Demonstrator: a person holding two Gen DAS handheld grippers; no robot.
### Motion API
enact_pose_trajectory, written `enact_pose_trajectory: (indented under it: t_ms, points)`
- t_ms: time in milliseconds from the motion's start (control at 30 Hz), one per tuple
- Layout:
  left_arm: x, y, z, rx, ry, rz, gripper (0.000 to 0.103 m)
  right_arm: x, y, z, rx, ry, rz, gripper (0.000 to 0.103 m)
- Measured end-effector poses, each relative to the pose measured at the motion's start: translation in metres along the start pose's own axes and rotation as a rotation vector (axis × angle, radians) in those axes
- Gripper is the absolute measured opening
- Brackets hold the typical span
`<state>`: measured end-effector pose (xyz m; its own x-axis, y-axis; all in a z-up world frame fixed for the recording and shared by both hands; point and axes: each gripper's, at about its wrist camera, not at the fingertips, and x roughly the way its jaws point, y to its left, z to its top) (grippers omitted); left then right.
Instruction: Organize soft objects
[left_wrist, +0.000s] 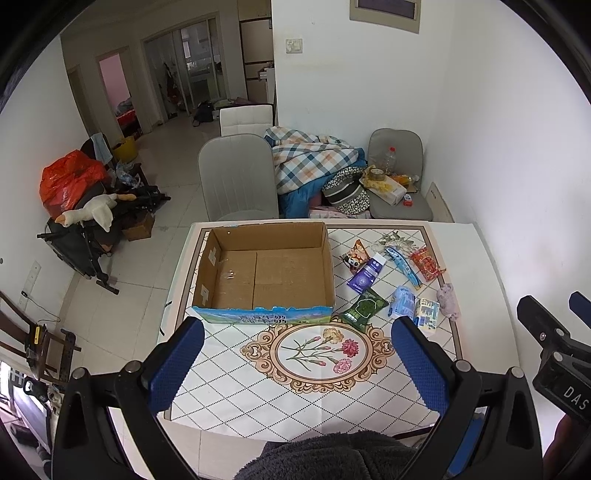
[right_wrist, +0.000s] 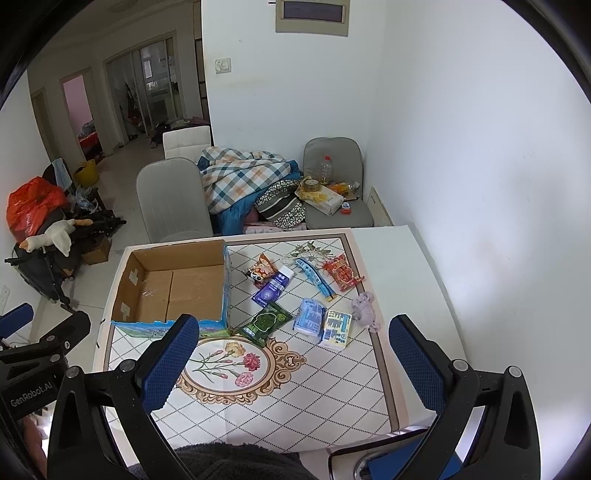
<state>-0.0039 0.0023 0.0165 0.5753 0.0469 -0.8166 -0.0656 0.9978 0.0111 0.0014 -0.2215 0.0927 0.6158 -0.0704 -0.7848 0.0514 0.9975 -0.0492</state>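
Both jaws wide above packets (right_wrist: 310, 320) beside box (right_wrist: 173, 284)

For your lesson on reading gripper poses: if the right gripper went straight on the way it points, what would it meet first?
Probably the right gripper, open and empty, would meet the patterned tablecloth near the tissue packs; depth is unclear.

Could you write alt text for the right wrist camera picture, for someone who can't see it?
An open, empty cardboard box sits on a patterned table, with small soft packets spread beside it, including a green pouch and a purple tube. The open right gripper hangs above the table's near edge, holding nothing.
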Motion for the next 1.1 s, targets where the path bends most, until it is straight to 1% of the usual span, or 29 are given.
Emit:
enact_pose_trajectory:
  t_ms: [967,1100]
  points:
    - [-0.002,-0.005,0.002,0.002,-0.017,0.002,0.103,-0.008,-0.007,-0.003,0.018,-0.018,0.012,0.103]
    - [0.004,-0.008,0.005,0.002,-0.012,-0.010,0.103,-0.003,-0.011,-0.004,0.034,-0.002,0.020,0.103]
